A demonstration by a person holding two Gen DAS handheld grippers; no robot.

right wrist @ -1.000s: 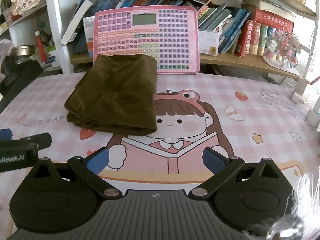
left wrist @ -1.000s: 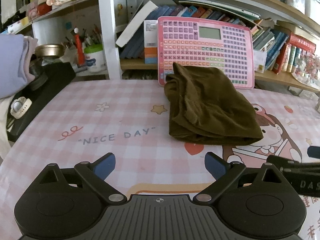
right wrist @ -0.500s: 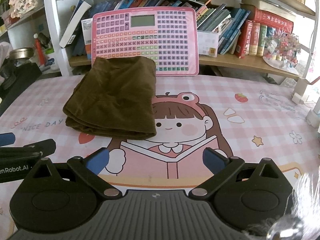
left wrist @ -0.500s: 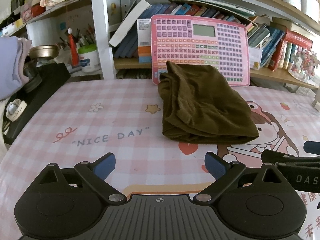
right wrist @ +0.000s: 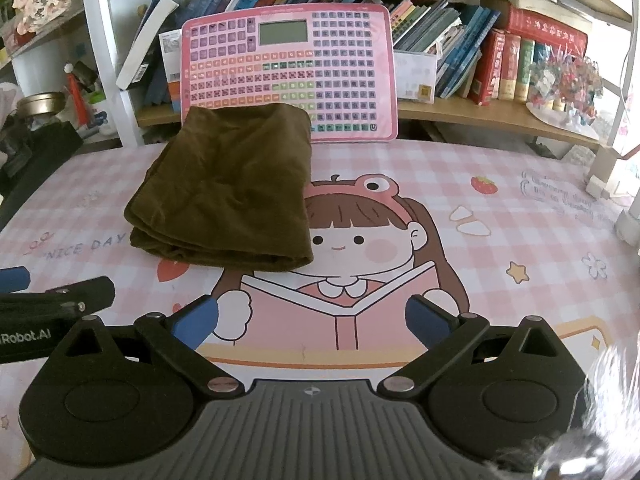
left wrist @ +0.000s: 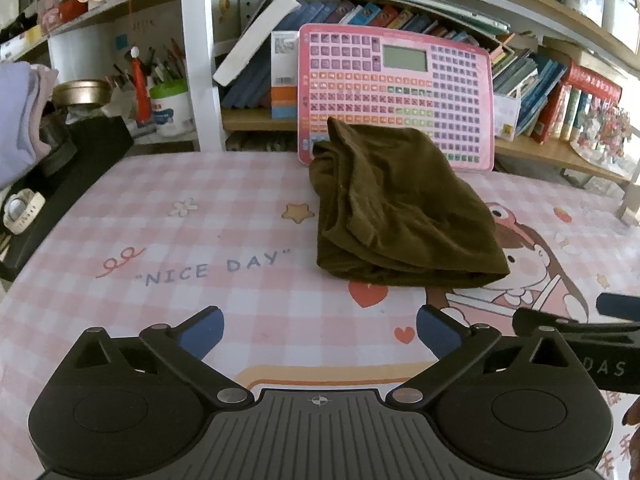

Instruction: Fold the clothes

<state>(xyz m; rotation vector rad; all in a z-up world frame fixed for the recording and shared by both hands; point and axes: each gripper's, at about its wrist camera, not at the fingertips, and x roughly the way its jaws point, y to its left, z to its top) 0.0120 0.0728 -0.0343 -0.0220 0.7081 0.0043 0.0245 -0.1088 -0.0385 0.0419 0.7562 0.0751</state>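
both hand-held grippers, left [left wrist: 320,326] and right [right wrist: 312,322], gape empty before folded brown garment [left wrist: 394,210].

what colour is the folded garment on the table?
The folded velvety garment is dark olive-brown, plain, no pattern. Clearest in the right wrist view.

Folded garment [left wrist: 400,208] lies on surface [left wrist: 200,208], far side, its rear edge against keypad board [left wrist: 394,92]. Board stands upright, propped against bookshelf [right wrist: 480,114]; books [right wrist: 516,64] behind and right of it. Pen cup [left wrist: 170,106] on shelf left of board, beyond upright post. Left tongs [left wrist: 320,330] near edge of surface, before garment, apart from it. Right tongs [right wrist: 312,318] beside them to right, likewise apart. "NICE DAY" lettering [left wrist: 218,268] left of garment.
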